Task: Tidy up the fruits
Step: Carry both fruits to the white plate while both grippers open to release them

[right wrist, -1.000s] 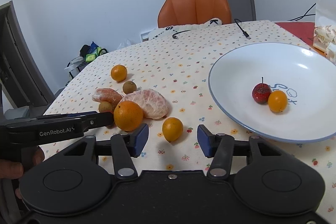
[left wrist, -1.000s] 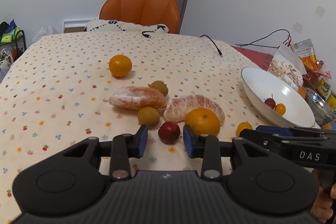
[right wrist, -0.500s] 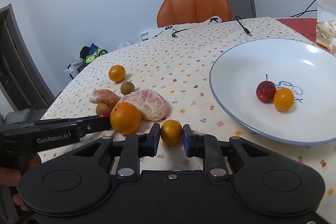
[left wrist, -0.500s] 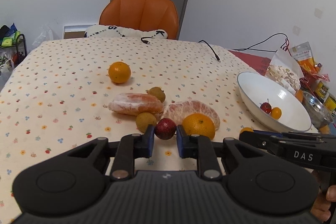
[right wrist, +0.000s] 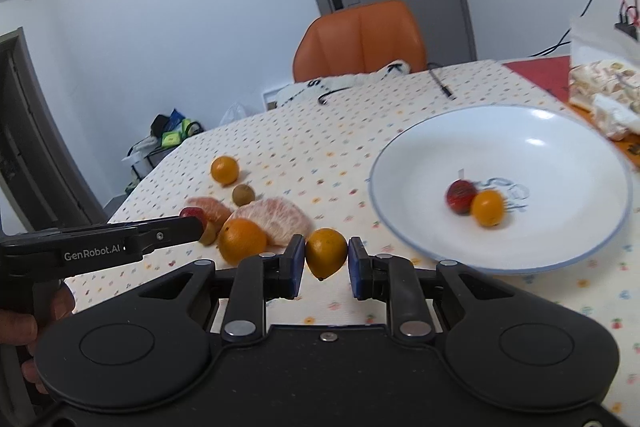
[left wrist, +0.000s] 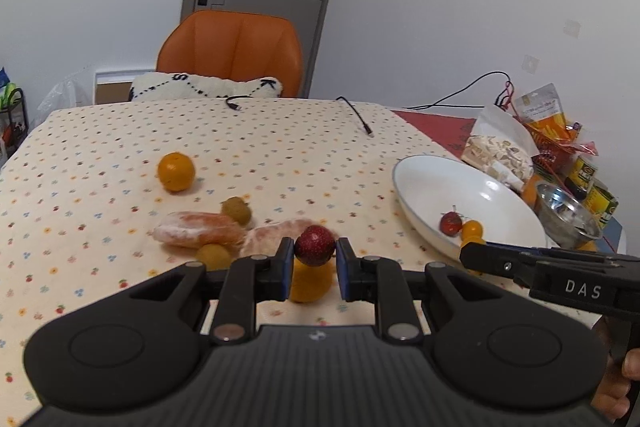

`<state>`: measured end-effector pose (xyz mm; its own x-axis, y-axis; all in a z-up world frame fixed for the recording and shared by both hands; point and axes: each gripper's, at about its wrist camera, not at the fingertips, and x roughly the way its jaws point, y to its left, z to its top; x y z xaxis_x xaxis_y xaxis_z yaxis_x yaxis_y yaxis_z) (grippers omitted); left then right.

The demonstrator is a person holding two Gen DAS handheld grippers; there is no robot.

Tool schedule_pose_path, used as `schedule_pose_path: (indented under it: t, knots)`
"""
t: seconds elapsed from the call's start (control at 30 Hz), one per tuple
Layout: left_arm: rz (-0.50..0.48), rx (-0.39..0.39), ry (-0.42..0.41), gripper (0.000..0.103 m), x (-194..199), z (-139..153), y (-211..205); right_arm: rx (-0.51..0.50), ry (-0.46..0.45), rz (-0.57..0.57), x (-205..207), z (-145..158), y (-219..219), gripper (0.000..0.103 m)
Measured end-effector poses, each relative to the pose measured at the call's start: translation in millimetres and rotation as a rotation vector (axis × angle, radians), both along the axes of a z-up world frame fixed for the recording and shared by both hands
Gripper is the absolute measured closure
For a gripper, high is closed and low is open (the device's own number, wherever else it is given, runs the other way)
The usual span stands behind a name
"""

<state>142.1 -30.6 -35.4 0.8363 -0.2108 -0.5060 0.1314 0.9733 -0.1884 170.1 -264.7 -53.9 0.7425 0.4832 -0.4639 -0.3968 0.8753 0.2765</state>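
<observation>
My left gripper [left wrist: 315, 265] is shut on a small dark red fruit [left wrist: 315, 245], held above the table. Below it lies an orange [left wrist: 310, 285], with peeled citrus pieces [left wrist: 200, 233] and small brownish fruits [left wrist: 237, 209] just beyond, and another orange [left wrist: 176, 171] farther back. My right gripper [right wrist: 322, 267] is shut on a small yellow-orange fruit [right wrist: 326, 253], lifted off the cloth. The white plate [right wrist: 560, 247] to the right holds a red fruit [right wrist: 460, 195] and a small orange fruit [right wrist: 487, 207]. The left gripper's side [right wrist: 120, 247] shows at the left of the right wrist view.
A dotted tablecloth [left wrist: 100, 147] covers the table. An orange chair [left wrist: 230, 53] stands at the far end, with cables [left wrist: 356, 115] on the cloth. Snack bags [left wrist: 500, 147], cans and a steel bowl [left wrist: 568, 215] crowd the far right beyond the plate.
Both grippers closed on their fruits, the left on the red one and the right on the small yellow-orange one, then lifted them off the cloth.
</observation>
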Motion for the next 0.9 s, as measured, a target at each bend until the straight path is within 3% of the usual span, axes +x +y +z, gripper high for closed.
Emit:
schedule_pose_path:
  t: [0.9]
  knots:
    - [-0.177,-0.001,-0.031,0.083,24.0,11.3,-91.2,0.019,-0.038,-0.209,-18.2,10.9,-90.2,0.081]
